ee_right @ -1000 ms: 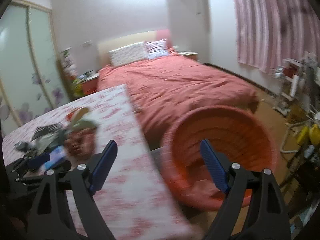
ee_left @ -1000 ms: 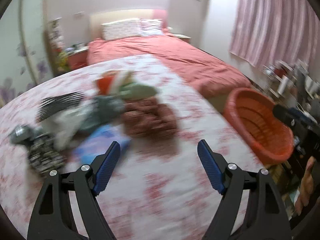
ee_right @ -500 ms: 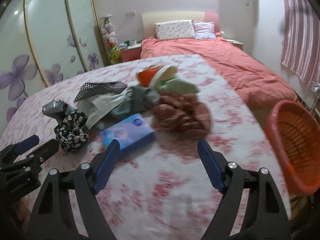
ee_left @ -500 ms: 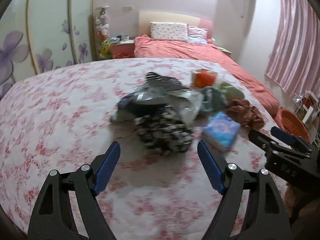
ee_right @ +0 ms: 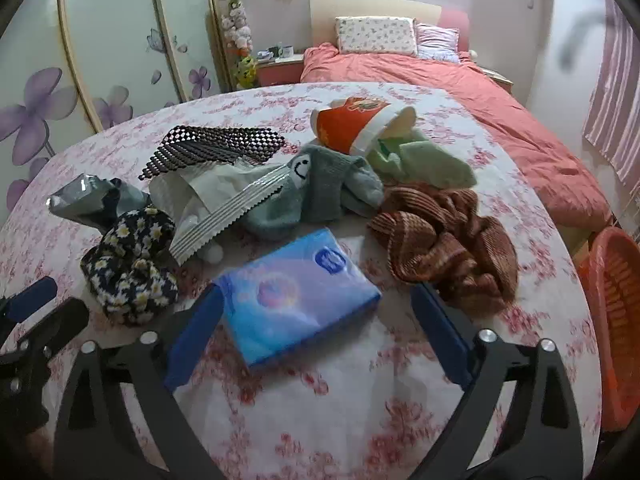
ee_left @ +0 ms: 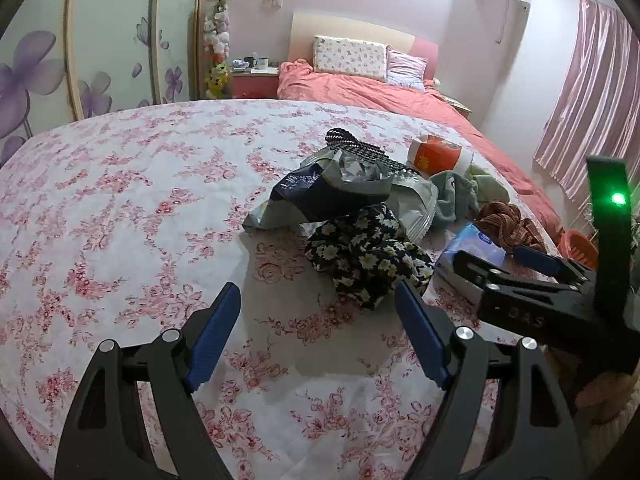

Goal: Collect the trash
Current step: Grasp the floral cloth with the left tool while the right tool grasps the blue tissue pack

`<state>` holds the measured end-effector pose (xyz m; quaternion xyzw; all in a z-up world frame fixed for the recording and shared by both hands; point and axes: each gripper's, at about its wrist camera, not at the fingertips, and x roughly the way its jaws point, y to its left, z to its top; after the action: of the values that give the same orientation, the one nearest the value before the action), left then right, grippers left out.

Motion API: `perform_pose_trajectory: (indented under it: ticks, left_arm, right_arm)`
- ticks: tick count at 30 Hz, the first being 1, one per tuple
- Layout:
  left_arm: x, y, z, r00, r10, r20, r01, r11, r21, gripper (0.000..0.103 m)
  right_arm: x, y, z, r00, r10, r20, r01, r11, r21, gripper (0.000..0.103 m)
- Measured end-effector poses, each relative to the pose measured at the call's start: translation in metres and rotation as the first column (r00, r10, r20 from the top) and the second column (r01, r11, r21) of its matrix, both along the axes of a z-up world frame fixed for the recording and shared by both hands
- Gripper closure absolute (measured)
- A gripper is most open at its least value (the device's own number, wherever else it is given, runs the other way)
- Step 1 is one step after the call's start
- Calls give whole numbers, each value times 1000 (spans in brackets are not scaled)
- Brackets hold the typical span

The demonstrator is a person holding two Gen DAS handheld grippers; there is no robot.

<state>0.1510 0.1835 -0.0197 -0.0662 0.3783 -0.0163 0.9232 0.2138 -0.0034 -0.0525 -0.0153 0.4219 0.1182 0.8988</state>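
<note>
A pile lies on the floral tablecloth [ee_left: 120,216]. It holds a crumpled silver and dark snack bag [ee_left: 320,192], a clear wrapper with a serrated edge [ee_right: 224,208], an orange paper cup [ee_right: 352,124] on its side, and a blue tissue pack [ee_right: 300,296]. My left gripper [ee_left: 318,332] is open and empty, just short of a black daisy-print cloth [ee_left: 368,256]. My right gripper [ee_right: 316,332] is open, with the tissue pack lying between its fingers. The right gripper also shows at the right of the left wrist view [ee_left: 532,276].
A grey-green sock [ee_right: 320,188], a light green cloth [ee_right: 424,160], a brown knitted cloth [ee_right: 448,240] and a black mesh mat [ee_right: 216,148] share the pile. An orange basket [ee_right: 616,320] sits off the table's right edge. A red bed [ee_right: 460,80] stands behind.
Both views swung left from the orange basket toward the pile. Both grippers came closer to it: the left now faces the daisy-print cloth, the right straddles the tissue pack. Both stayed open.
</note>
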Motion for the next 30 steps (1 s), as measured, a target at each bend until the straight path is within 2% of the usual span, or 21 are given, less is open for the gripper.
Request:
perform_pose_trajectory:
  ticks: [5, 7, 15, 24, 27, 29, 30]
  left_arm:
    - [4, -5, 0, 1000, -17, -5, 17, 1000, -6, 25]
    - [7, -8, -1, 1000, -26, -11, 26, 1000, -11, 25]
    - [16, -19, -6, 998, -49, -39, 48, 998, -33, 25]
    - [24, -34, -5, 997, -54, -53, 52, 998, -41, 26]
    - [34, -38, -11, 995, -49, -84, 46, 998, -35, 46]
    - [38, -38, -15, 993, -50, -108, 46, 998, -48, 67]
    - [39, -37, -17, 992, -49, -114, 43, 997, -59, 72]
  right_arm:
    - [8, 8, -9, 997, 53, -57, -54, 999, -5, 10]
    - [6, 8, -7, 998, 52, -44, -52, 998, -17, 20]
    - [-18, -13, -1, 998, 56, -19, -56, 998, 6, 21]
    - [-46, -61, 13, 1000, -12, 11, 12, 1000, 20, 21]
    - [-49, -73, 16, 999, -33, 20, 33, 999, 34, 21]
    - [-51, -79, 18, 999, -44, 32, 43, 999, 33, 21]
    - [-53, -81, 19, 998, -47, 37, 46, 998, 32, 21]
